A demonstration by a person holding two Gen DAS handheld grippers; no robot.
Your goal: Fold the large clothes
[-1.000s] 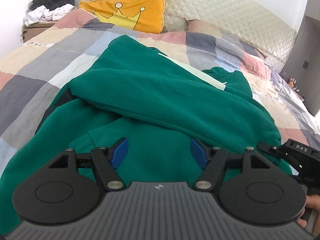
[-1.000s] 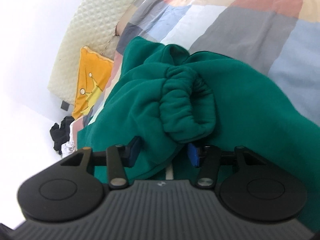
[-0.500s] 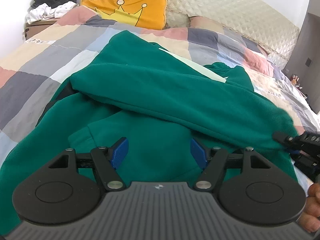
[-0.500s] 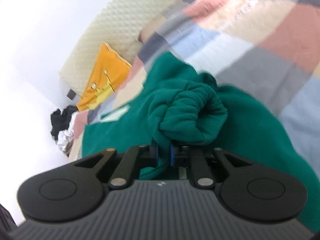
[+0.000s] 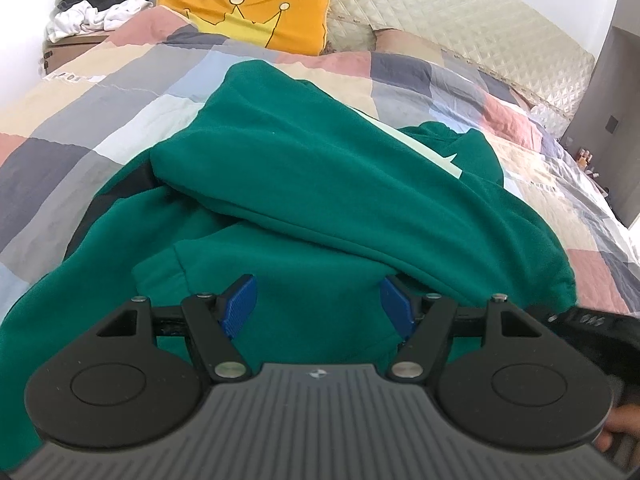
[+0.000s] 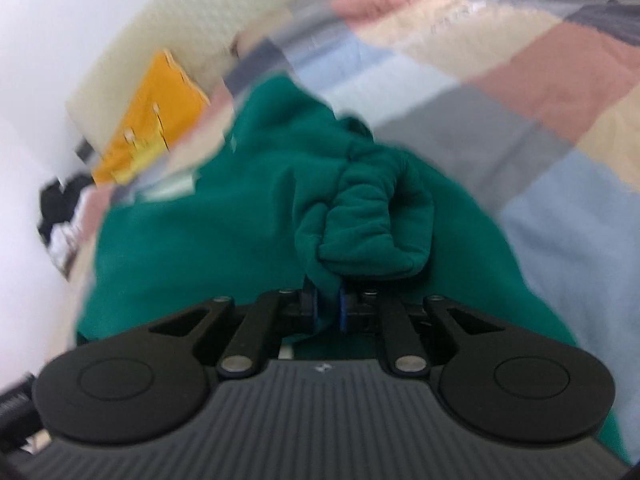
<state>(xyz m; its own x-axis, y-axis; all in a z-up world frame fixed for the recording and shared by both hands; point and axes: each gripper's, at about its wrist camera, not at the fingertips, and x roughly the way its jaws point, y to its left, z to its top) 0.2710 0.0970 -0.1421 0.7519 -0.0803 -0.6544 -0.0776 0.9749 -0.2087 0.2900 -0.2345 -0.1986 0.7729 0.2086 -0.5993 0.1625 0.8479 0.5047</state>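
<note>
A bed (image 5: pixel 100 92) with a patchwork quilt filled both views, and on the middle of the quilt lay the green sweatshirt (image 5: pixel 304 184), one sleeve (image 5: pixel 360 216) folded across its body. Beyond the sweatshirt, at the headboard, leaned a yellow crown pillow (image 5: pixel 256 12). Over the sweatshirt's near hem hung the left gripper (image 5: pixel 318 306), its blue pads spread wide, clamping nothing. At the sweatshirt's bunched cuff (image 6: pixel 372 228) the right gripper (image 6: pixel 326 310) had just closed — its pads pinched the green cloth between them.
</note>
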